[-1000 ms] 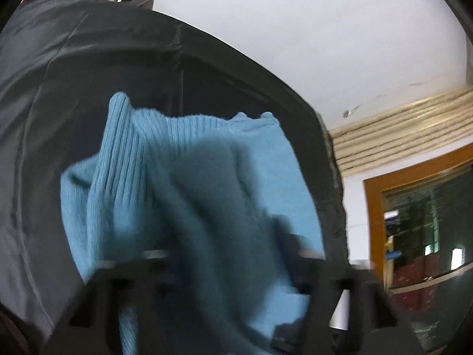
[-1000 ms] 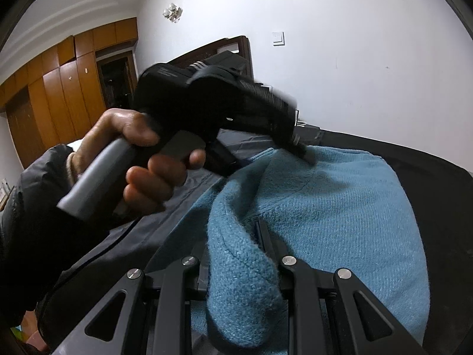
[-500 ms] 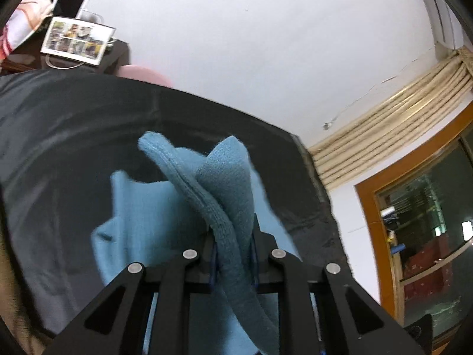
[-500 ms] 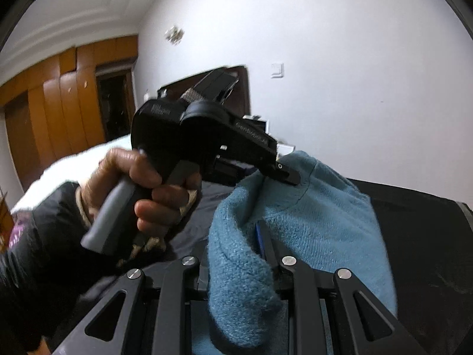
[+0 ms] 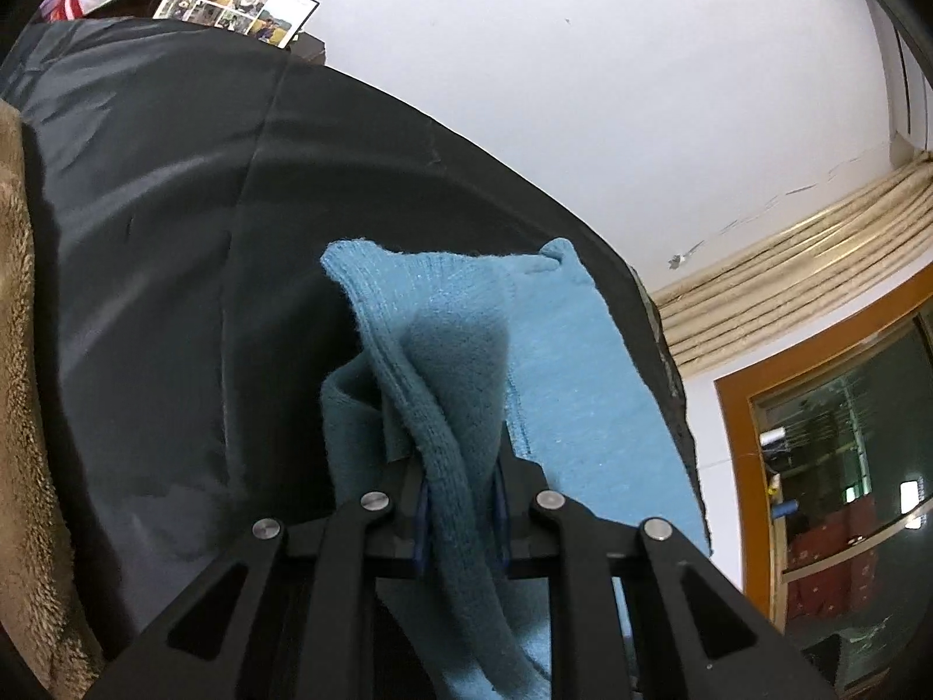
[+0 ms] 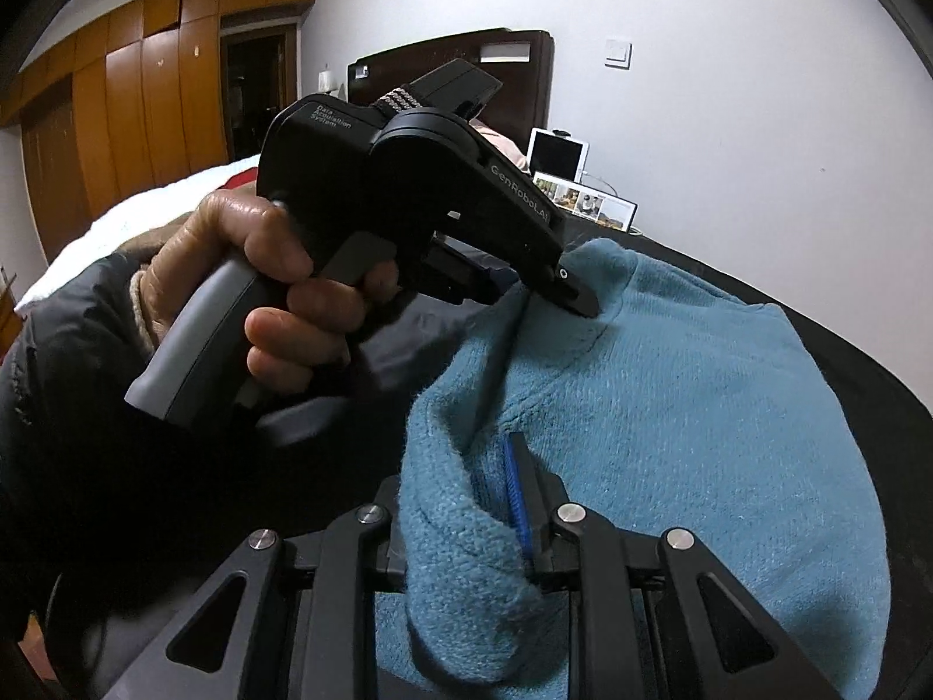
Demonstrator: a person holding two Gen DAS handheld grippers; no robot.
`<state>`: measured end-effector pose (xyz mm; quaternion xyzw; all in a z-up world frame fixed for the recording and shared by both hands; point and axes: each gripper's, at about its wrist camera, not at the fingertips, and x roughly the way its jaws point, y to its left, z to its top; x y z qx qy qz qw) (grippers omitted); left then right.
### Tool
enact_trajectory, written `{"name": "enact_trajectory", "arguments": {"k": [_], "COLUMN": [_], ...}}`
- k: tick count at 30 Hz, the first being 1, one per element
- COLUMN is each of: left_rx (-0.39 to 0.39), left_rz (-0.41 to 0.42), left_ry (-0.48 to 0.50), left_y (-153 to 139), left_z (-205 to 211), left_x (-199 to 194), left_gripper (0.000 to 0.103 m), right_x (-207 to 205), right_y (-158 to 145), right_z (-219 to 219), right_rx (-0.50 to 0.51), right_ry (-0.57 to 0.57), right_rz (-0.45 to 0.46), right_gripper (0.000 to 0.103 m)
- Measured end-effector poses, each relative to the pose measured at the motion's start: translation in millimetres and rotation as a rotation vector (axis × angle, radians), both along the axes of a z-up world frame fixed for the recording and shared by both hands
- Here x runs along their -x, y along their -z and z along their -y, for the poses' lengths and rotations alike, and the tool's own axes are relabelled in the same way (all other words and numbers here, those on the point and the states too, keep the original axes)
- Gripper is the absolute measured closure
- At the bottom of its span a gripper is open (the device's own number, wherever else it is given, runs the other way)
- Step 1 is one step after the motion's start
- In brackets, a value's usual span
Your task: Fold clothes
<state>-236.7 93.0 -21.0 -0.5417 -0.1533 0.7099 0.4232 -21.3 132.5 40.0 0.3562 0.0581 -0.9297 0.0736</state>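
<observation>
Sweater [image 6: 700,437], blue knit, lies partly on the dark cloth [image 5: 175,233] covering the surface, with both near edges lifted. Left gripper [image 5: 460,519] is clamped on a thick bunched fold of it; right gripper [image 6: 466,531] pinches another fold, blue pad showing beside the fabric. In the right view the person's hand [image 6: 256,286] squeezes the left tool's handle, its tip biting the knit near the collar. Compared with a second ago, the left view's blur is gone and the held edge stands higher off the cloth, the far part flat. Judgement: a fold is being carried over, mid-lift; where it lands is not settled.
</observation>
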Motion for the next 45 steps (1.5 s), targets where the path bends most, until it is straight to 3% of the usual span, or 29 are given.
{"name": "enact_trajectory", "arguments": {"k": [3,4,5,7,12,20,25,28,30,34,37,41,45], "left_rx": [0.034,0.042,0.049,0.065,0.125,0.159,0.171,0.170,0.166,0.157,0.150,0.141,0.153], "left_rz": [-0.031,-0.042,-0.053,-0.071,-0.117,-0.218,-0.278,-0.287,-0.283,-0.273,-0.265,-0.255,-0.280], "left_ry": [-0.002,-0.002,-0.002,-0.005,-0.029,-0.035,-0.035,-0.032,-0.028,-0.021,-0.015,-0.008,-0.001], "left_y": [0.2,-0.5,-1.2,-3.2,-13.9,-46.6,-67.1,-68.0,-64.0,-55.9,-49.9,-41.8,-40.4], "left_z": [-5.6,-6.4,-6.9,-7.3,-6.1,-3.4,-3.1,-7.0,-11.1,-19.5,-25.8,-34.2,-32.0], "left_x": [-3.5,-5.0,-6.4,-9.0,-19.7,-62.9,-91.5,-101.9,-106.1,-114.5,-120.8,-129.2,-142.1], "left_gripper": [0.079,0.078,0.078,0.077,0.075,0.070,0.061,0.052,0.051,0.050,0.049,0.049,0.049], "right_x": [3.1,3.5,4.3,-1.2,-27.7,-46.1,-31.7,-36.1,-46.0,-48.2,-63.6,-88.0,-122.7], "right_y": [-4.2,-6.8,-10.0,-16.8,-34.4,-63.8,-33.8,-4.5,-0.3,-3.7,-3.0,-19.3,-43.6], "right_z": [-5.4,-7.6,-10.4,-13.4,-37.1,-84.2,-48.2,-19.3,-10.8,-26.3,-22.0,-36.9,-91.5], "right_rx": [0.029,0.050,0.073,0.141,0.193,0.263,0.026,-0.069,-0.109,0.012,0.003,0.039,0.057], "right_ry": [-0.012,-0.027,-0.043,-0.084,-0.086,0.061,-0.013,-0.137,-0.130,-0.146,-0.177,-0.191,-0.060], "right_rz": [0.015,0.018,0.022,0.037,-0.026,-0.128,-0.049,0.053,0.019,0.076,0.079,0.021,-0.071], "right_gripper": [0.072,0.067,0.054,0.043,0.042,0.042,0.042,0.042,0.042,0.042,0.042,0.042,0.042]}}
